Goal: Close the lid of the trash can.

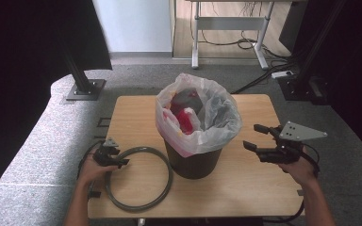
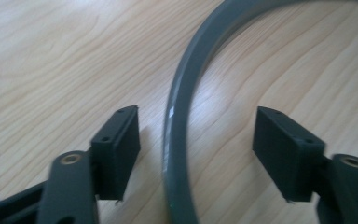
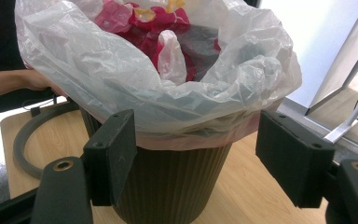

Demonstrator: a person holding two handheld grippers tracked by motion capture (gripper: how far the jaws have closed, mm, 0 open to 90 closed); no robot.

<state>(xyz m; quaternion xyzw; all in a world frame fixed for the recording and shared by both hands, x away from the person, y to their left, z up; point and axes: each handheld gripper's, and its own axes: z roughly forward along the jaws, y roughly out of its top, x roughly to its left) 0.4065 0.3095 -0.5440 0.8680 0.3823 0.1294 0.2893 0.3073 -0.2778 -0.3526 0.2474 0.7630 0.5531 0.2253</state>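
Jaws of the left gripper (image 2: 196, 154) are standing apart astride the grey ring (image 2: 179, 140), pads not touching it; the ring is lying flat on the table (image 1: 245, 188), left of the bin (image 1: 193, 160) and seemingly just touching its base, though that spot is hard to read. Jaws of the right gripper (image 3: 196, 158) are hanging released, facing the ribbed dark bin, gripping nothing. The white bag (image 3: 121, 79) is lining the bin, folding over its rim, red rubbish (image 1: 186, 120) sitting inside
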